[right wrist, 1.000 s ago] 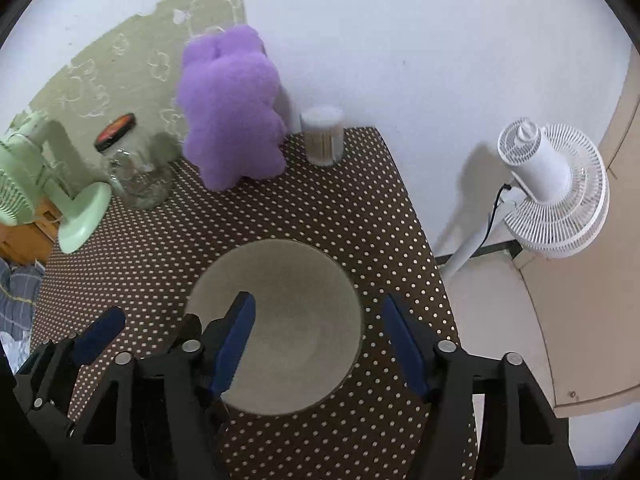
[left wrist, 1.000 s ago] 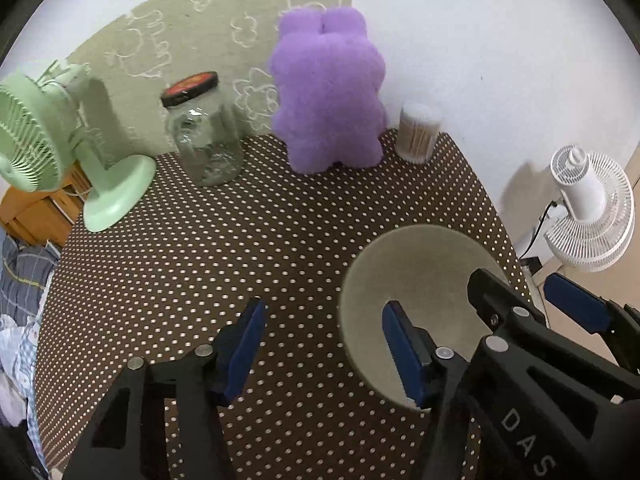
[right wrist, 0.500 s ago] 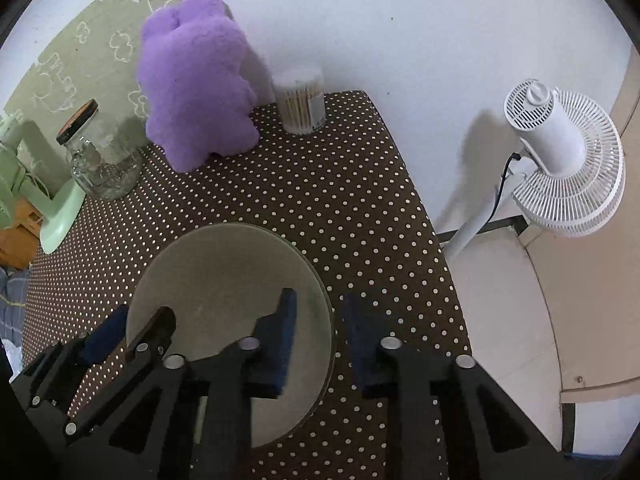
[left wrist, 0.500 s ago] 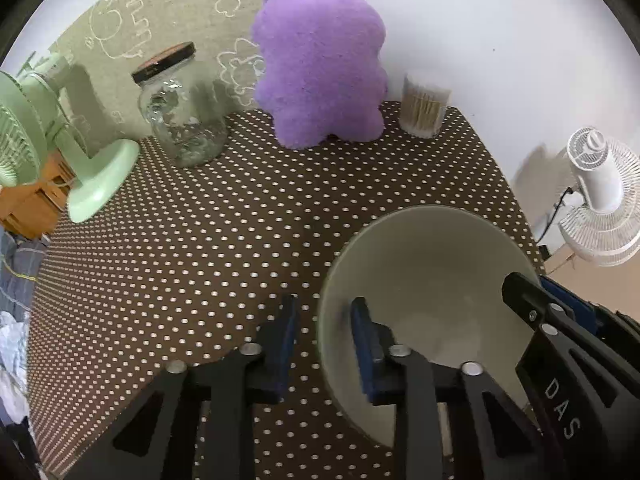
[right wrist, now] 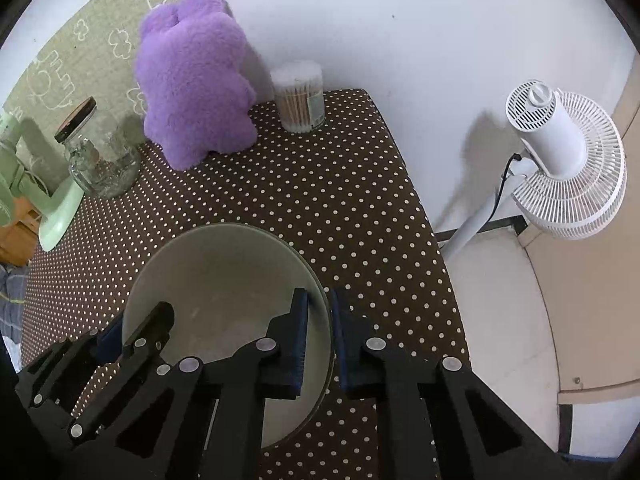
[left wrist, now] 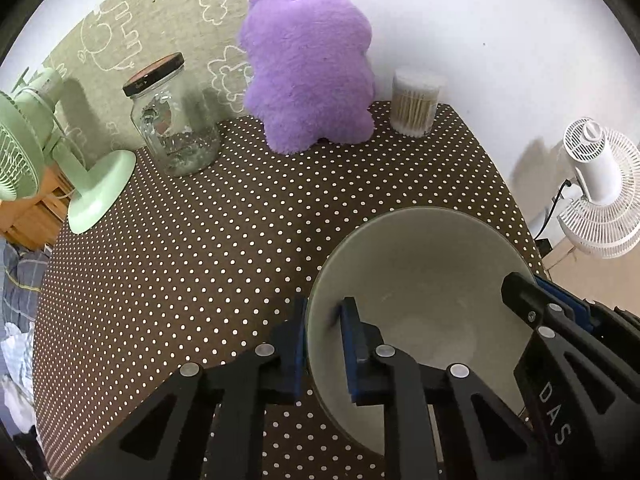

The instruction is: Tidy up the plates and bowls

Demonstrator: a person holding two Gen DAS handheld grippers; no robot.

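Observation:
A pale cream bowl (left wrist: 420, 280) (right wrist: 224, 280) stands on the brown dotted tablecloth (left wrist: 200, 260) (right wrist: 340, 200). My left gripper (left wrist: 324, 340) is shut on the bowl's left rim, with one blue pad outside the wall and one inside. My right gripper (right wrist: 320, 332) is shut on the opposite, right rim in the same way. Each wrist view also shows the other tool: the right gripper (left wrist: 536, 286) on the far rim and the left gripper (right wrist: 128, 320) at the lower left. The bowl looks empty inside.
A purple plush toy (left wrist: 308, 60), a lidded glass jar (left wrist: 172, 120) and a tub of cotton swabs (left wrist: 414, 104) line the back of the table. A green desk fan (left wrist: 48, 148) stands at the left. A white floor fan (right wrist: 560, 160) stands beyond the table's right edge.
Both grippers came down over the bowl and went from wide open to shut on its opposite rims. The bowl now looks larger and closer in both views.

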